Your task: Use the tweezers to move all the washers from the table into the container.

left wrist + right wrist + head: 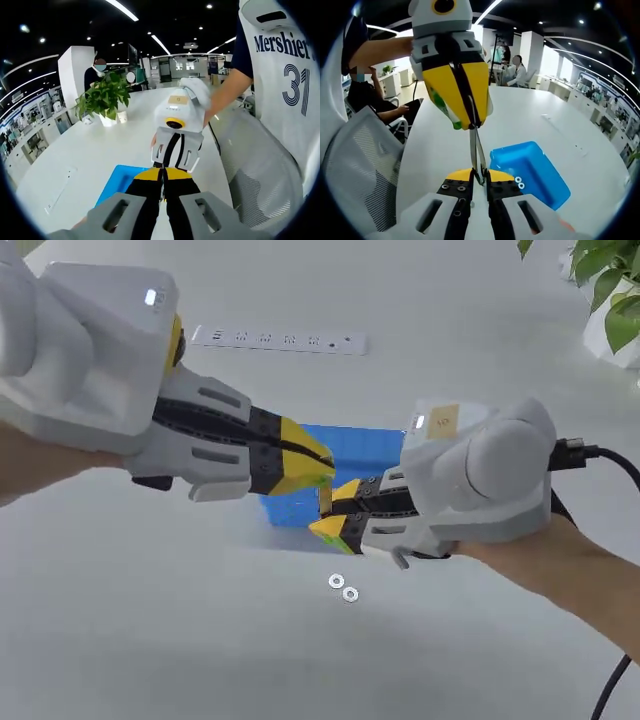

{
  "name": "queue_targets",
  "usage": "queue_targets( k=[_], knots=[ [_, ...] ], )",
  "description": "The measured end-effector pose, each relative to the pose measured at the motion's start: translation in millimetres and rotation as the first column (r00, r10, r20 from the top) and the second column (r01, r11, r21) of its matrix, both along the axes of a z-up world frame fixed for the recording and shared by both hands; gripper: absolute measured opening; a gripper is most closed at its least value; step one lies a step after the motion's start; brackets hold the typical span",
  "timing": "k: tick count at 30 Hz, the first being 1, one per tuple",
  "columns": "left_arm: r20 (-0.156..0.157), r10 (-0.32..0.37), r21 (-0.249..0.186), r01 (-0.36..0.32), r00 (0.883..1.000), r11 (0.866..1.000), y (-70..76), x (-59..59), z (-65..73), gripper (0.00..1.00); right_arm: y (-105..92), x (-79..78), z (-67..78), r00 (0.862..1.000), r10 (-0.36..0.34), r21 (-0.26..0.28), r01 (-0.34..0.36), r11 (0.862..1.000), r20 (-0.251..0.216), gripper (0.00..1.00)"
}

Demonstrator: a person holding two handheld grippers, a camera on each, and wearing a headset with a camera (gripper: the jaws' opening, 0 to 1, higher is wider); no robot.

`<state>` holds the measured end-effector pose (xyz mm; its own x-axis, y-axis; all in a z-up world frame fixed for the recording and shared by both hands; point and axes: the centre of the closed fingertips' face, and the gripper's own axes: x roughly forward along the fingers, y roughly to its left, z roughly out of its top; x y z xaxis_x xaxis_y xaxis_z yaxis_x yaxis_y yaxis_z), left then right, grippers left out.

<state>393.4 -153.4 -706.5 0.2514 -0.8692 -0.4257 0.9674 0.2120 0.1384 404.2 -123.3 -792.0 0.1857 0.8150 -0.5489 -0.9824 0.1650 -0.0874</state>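
Note:
Thin metal tweezers run from my right gripper, shut on their lower end, up to the yellow jaw tips of my left gripper, which close on their other end. In the head view the left gripper and right gripper meet tip to tip over the near edge of the blue container. Two washers lie side by side on the white table just in front of them. The blue container holds two washers. From the left gripper, the right gripper faces it, with the container below.
A white power strip lies at the back of the table. A potted plant stands at the far right corner. A black cable trails from the right gripper. A mesh chair stands beside the table.

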Motion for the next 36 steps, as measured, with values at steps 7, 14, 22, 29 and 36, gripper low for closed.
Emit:
queue_targets(
  k=[7,14,22,29,36],
  knots=[
    [0.027,-0.008,0.004,0.008,1.0,1.0,-0.4,16.1,6.6,0.05,0.0,18.4,6.9,1.0,-0.01,0.007,0.01,1.0,0.023,0.11],
    [0.042,-0.017,0.008,0.017,0.999,1.0,-0.2,34.0,6.9,0.05,2.1,35.4,8.0,0.999,-0.023,0.015,0.022,1.0,0.034,0.11],
    [0.045,-0.012,0.012,0.012,0.999,1.0,1.2,53.1,0.0,0.05,-1.4,54.6,2.2,0.998,-0.043,0.014,0.042,0.999,0.04,0.11],
    [0.023,-0.005,-0.003,0.005,1.0,1.0,-2.5,70.3,-11.6,0.05,-7.3,69.8,-9.2,0.997,-0.067,-0.004,0.067,0.998,0.043,0.11],
    [-0.01,-0.012,-0.008,0.012,1.0,1.0,-9.8,84.4,-28.3,0.05,-11.9,83.6,-29.6,0.996,-0.087,-0.03,0.088,0.996,0.02,0.11]
  ],
)
